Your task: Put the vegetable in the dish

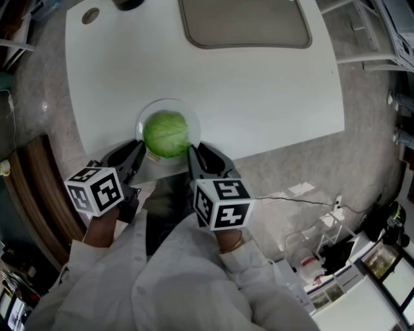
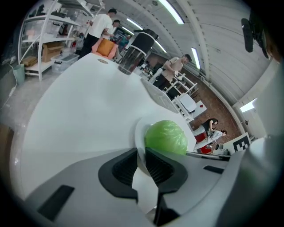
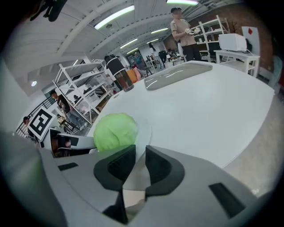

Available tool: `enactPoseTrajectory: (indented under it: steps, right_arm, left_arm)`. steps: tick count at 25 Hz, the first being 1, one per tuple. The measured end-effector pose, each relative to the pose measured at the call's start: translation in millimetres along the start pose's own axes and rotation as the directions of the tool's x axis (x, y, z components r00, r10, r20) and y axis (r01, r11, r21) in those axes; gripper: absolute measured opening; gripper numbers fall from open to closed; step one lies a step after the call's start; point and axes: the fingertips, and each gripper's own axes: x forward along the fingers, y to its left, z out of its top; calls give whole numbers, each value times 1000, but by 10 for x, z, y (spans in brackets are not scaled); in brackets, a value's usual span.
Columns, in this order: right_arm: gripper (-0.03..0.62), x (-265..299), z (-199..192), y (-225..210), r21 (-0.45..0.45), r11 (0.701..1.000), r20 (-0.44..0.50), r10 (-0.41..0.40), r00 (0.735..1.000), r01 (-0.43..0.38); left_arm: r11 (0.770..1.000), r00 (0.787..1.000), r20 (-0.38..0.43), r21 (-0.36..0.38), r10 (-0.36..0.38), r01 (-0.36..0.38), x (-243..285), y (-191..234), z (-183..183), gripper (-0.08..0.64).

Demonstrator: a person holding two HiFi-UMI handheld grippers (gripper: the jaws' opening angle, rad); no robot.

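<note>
A round green cabbage [image 1: 165,134] rests on a clear shallow dish [image 1: 143,119] at the near edge of the white table [image 1: 272,90]. My left gripper [image 1: 139,150] sits at the dish's left near rim. In the left gripper view its pads [image 2: 126,166] close on the rim of the dish [image 2: 138,133], with the cabbage [image 2: 166,137] just beyond. My right gripper [image 1: 196,154] is at the dish's right near rim. In the right gripper view the rim of the dish [image 3: 144,131] passes between its pads [image 3: 157,164] with a small gap, the cabbage [image 3: 115,131] to the left.
A grey tray [image 1: 244,26] lies at the table's far side, with a dark cup [image 1: 129,3] and a small round hole [image 1: 90,15] at the far left. Wire shelves and people [image 3: 184,31] stand beyond the table. Cables and boxes lie on the floor [image 1: 336,258] at right.
</note>
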Motion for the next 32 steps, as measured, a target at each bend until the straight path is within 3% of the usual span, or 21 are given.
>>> enactPoseTrajectory:
  steps: [8, 32]
  right_arm:
    - [66, -9, 60, -9, -41, 999, 20, -34, 999, 34]
    - [61, -167, 204, 42, 7, 998, 6, -63, 998, 63]
  left_arm:
    - [996, 1000, 13, 85, 29, -30, -15, -23, 25, 60]
    - [994, 999, -32, 107, 18, -15, -138, -189, 177, 60]
